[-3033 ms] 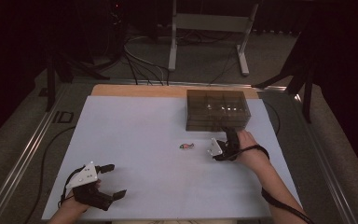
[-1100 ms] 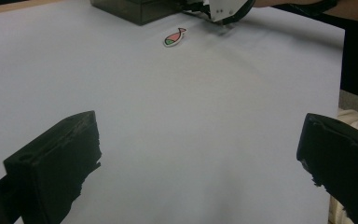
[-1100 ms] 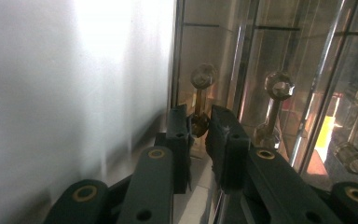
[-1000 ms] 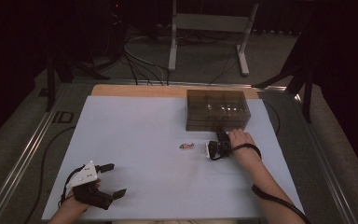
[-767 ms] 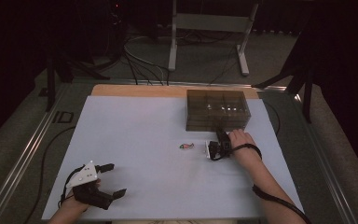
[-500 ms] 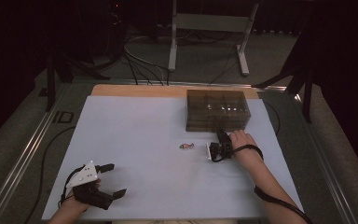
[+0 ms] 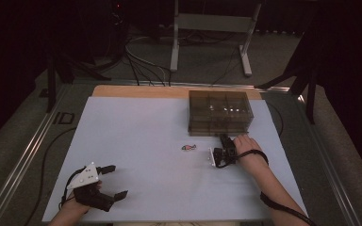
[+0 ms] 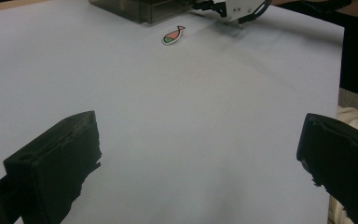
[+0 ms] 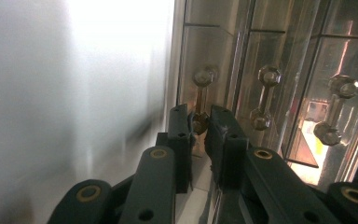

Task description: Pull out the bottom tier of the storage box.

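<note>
A smoky clear drawer box stands at the far right of the white table. My right gripper lies on its side against the box front. In the right gripper view its jaws are shut on the near end of a clear dumbbell-shaped drawer handle. Two more such handles sit on the drawers beside it. A small pink and green fish sticker lies flat on the table left of that gripper. My left gripper rests at the near left, open, with nothing between its jaws.
The white table sheet runs bare between the two grippers. In the left gripper view the fish sticker and the box lie far ahead. A metal stand and cables sit on the floor beyond the table.
Over three seconds the right hand has shifted slightly left and up against the box front; in the last second it barely moved. The left gripper has stayed put.
</note>
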{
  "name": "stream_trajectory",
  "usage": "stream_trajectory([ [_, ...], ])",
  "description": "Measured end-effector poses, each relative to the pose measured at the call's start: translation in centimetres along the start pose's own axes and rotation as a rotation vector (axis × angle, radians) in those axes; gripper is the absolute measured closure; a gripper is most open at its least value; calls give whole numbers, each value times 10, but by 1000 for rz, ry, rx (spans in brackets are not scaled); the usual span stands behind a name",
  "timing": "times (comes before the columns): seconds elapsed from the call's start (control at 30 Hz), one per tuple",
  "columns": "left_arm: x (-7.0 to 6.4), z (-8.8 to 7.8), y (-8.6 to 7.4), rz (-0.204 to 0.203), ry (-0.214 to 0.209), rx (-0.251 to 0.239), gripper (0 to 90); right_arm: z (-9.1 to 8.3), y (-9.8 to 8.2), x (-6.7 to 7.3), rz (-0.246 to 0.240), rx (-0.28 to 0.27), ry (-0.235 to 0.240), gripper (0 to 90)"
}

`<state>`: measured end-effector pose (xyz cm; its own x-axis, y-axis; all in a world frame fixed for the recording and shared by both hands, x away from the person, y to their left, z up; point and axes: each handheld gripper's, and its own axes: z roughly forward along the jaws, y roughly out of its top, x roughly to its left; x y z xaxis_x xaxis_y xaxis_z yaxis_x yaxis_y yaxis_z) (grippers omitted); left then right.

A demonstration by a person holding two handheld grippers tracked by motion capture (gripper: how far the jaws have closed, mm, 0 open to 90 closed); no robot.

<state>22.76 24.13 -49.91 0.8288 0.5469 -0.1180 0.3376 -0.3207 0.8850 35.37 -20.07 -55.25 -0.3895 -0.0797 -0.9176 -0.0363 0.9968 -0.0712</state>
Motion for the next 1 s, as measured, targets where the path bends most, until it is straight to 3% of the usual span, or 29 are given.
stream_trajectory([
  [0.67,-1,1,0,1,-3,4,0,-1,-3,2,-14,-21,15,783],
  [0.83,-1,1,0,1,-3,4,0,-3,-3,-2,11,-26,56,695],
  [1.0,-1,1,0,2,-3,6,0,-7,-6,-11,103,-63,126,524],
])
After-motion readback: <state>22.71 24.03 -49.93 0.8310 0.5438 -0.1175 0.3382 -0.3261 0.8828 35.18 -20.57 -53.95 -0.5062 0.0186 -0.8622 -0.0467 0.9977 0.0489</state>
